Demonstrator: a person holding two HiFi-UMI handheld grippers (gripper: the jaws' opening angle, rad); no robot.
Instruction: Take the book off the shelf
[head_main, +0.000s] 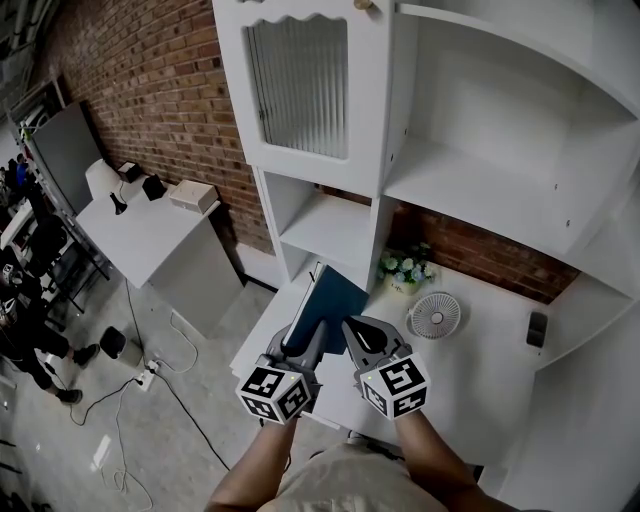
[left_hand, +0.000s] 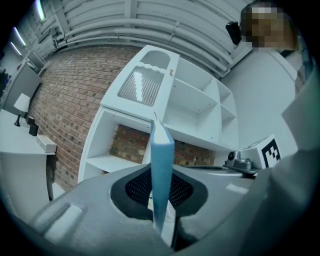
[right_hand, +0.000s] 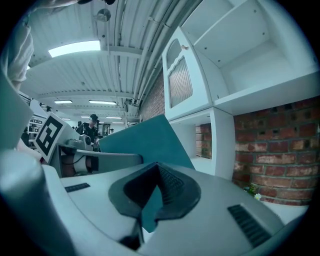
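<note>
Teal book (head_main: 328, 300): we see it held in the air in front of the lower left compartment of the white shelf unit (head_main: 378, 150). It is above the near left part of the desk top (head_main: 490, 350), with its far edge near the compartment's front.
Risk, slip: we judge that the book could pivot or drop. Both grips sit at its near end, so most of its weight hangs out toward the shelf.
Risk, cover: the right gripper (head_main: 357, 330) appears to pinch only a thin teal edge. If the two hands pull apart or twist against each other, the cover could bend or slide free.
Risk, collision: a small fan (head_main: 435, 315) and a pot of flowers (head_main: 405, 268) stand on the desk just right of the book. A swing to the right could knock them, and a lift could catch the far edge on the shelf above.
Left gripper (head_main: 303, 348): its jaws are clamped on the book, which stands edge-on and upright between the pads in the left gripper view.
Right gripper, jaws: they are fully closed, with a sliver of the book between them.
Hands: we see both forearms side by side at the near edge. The grippers point roughly level toward the shelf, left beside right, with their marker cubes nearest.
</note>
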